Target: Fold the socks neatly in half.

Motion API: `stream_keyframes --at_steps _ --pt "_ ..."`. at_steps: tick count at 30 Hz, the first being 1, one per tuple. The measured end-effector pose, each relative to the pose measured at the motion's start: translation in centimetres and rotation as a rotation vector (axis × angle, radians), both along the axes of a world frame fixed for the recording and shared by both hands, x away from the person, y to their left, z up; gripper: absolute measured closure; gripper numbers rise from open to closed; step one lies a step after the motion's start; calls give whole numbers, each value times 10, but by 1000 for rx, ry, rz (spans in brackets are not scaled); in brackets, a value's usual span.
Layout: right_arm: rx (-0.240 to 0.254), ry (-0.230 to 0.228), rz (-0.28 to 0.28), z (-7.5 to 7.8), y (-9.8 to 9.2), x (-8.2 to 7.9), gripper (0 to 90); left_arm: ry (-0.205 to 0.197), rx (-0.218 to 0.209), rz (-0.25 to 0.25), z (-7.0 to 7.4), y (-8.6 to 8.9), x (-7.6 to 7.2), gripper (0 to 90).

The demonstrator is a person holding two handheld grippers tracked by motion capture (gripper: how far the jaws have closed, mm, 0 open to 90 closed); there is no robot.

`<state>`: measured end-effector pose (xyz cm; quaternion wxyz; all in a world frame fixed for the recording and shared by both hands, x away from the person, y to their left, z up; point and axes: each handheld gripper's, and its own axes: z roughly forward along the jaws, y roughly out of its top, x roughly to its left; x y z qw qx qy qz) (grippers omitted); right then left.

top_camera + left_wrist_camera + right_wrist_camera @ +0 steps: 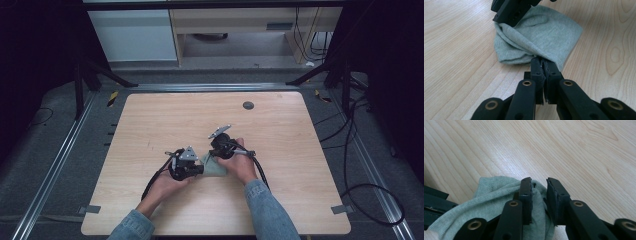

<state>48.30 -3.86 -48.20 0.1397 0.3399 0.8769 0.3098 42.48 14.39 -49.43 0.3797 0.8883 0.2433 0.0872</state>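
A small grey-green knitted cloth (216, 169) lies bunched on the wooden table (280, 125), between the two hands. In the left gripper view my left gripper (542, 61) is shut on the near edge of the cloth (539, 35), which is pinched into a gather. The right gripper's black jaws (510, 12) sit on the cloth's far side. In the right gripper view my right gripper (539, 182) stands with a clear gap between its jaws. A fold of the cloth (494, 195) lies in that gap and against the left pad, unpinched. From above, the left gripper (201, 169) and right gripper (216, 155) meet at the cloth.
A dark round grommet (248, 105) sits in the tabletop near the far edge. Black cables (350, 165) trail over the floor to the right of the table. Bare wood surrounds the cloth on all sides.
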Motion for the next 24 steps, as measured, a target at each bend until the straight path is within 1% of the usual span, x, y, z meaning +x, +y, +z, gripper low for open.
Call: stream_keyframes --at_steps 1,5,6,7,8,9,13,14,15,16,17,19,20,21,22,23,24 --pt "1 0 -4 0 0 1 724 4 -9 5 0 0 0 863" --pt "1 0 -7 0 0 0 717 7 -17 25 0 2 0 830" --pt "0 -2 -7 0 0 0 710 11 -19 25 2 3 0 814" --pt "0 -5 -8 0 0 1 703 8 -30 40 5 6 0 813" --pt "0 -6 -9 0 0 1 697 8 -30 40 5 6 0 813" --pt "-2 -9 -11 -1 0 1 686 -2 -24 42 8 8 -1 811" --pt "-3 -13 -16 -1 -1 1 668 -13 -27 46 12 10 -1 802" --pt "-1 -13 -18 -1 -1 1 665 -20 -34 50 14 11 -1 800" --pt "-4 -16 -17 0 -1 1 658 -27 -60 59 19 13 -2 799" --pt "-6 -17 -20 0 -1 1 650 -27 -60 59 19 13 -2 797" --pt "-7 -18 -22 0 -1 1 643 -39 -66 61 24 12 -4 789" --pt "-8 -19 -24 0 -1 1 633 -44 -65 61 26 11 -5 780" --pt "-17 -25 -31 0 -1 1 604 -50 -69 64 28 10 -5 765" --pt "-16 -23 -35 0 -1 0 594 -57 -69 59 29 6 -6 764" --pt "-16 -23 -35 0 -1 0 594 -57 -69 59 29 6 -6 761" --pt "-20 -28 -40 1 -1 0 572 -57 -51 55 27 2 -5 759" --pt "-20 -28 -40 1 -1 0 572 -57 -51 55 27 2 -5 760"
